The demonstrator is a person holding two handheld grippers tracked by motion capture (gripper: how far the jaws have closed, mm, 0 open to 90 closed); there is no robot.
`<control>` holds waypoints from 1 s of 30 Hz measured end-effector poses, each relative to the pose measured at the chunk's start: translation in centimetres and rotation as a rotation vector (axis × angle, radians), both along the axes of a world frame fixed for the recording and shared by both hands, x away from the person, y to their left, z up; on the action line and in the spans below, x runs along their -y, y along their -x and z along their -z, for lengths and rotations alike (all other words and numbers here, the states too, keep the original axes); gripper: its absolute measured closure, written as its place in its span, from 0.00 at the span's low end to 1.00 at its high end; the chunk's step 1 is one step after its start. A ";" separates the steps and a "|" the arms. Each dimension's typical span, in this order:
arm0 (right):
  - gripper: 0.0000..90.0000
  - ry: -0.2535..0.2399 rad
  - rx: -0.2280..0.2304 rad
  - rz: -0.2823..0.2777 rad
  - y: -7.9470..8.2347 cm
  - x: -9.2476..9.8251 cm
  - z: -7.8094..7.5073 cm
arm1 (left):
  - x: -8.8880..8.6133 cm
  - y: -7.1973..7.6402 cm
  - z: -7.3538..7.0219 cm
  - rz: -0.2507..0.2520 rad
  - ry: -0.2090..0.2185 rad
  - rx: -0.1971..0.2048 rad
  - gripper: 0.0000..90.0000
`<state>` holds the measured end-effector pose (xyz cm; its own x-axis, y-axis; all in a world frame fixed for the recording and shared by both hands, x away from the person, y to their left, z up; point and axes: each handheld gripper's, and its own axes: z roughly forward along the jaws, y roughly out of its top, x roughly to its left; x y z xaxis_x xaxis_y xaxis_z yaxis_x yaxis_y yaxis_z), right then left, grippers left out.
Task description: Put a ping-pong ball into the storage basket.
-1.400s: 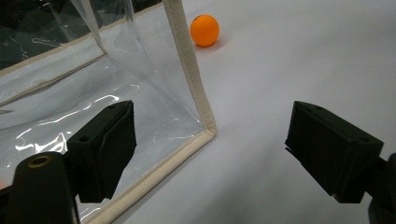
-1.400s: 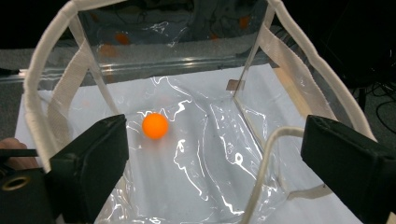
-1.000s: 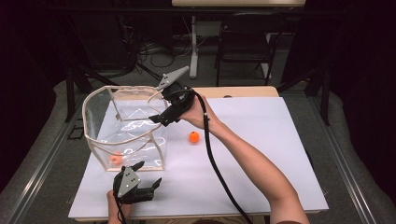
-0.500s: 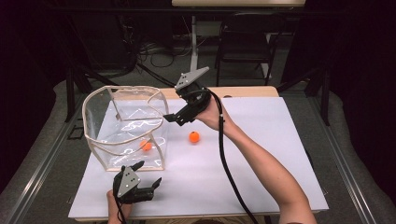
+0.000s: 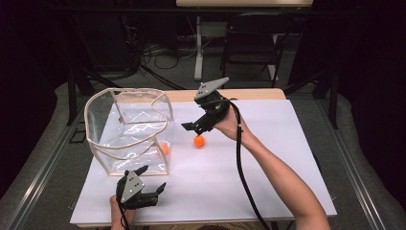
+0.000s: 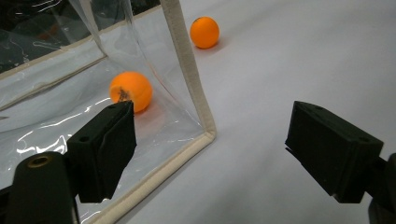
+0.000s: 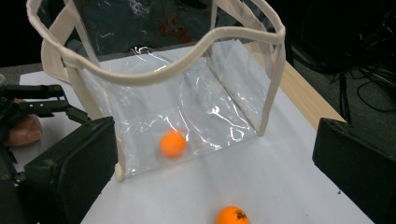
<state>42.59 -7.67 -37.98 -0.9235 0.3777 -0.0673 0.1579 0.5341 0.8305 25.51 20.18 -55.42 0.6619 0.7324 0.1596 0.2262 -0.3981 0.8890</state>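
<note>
White tabletop (image 5: 287,158): right gripper (image 5: 191,126) hangs open-jawed and empty above the loose ball (image 5: 199,140), which may roll if nudged; left gripper (image 5: 153,188) rests open.

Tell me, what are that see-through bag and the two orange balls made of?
The bag looks like clear soft vinyl, since it creases and throws glossy glints, edged with cream woven fabric trim. The orange ball inside it and the orange ball on the table look like smooth matte plastic, probably table-tennis balls; the outer one carries a small dark print.
</note>
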 end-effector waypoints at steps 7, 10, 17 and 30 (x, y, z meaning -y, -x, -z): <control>0.00 -0.006 -0.001 0.017 0.2 1.3 1.1 | 0.0 0.0 0.0 0.001 -0.003 0.001 0.18; 0.00 -0.003 -0.002 0.024 0.3 1.6 1.4 | 0.0 0.0 0.0 -0.001 -0.001 -0.001 0.18; 0.00 -0.007 0.005 0.037 0.5 2.4 2.2 | 0.0 0.0 0.0 -0.003 0.002 0.000 0.18; 0.00 -0.004 0.000 0.074 0.9 4.5 4.5 | -0.1 0.2 0.0 -0.009 0.003 0.002 0.18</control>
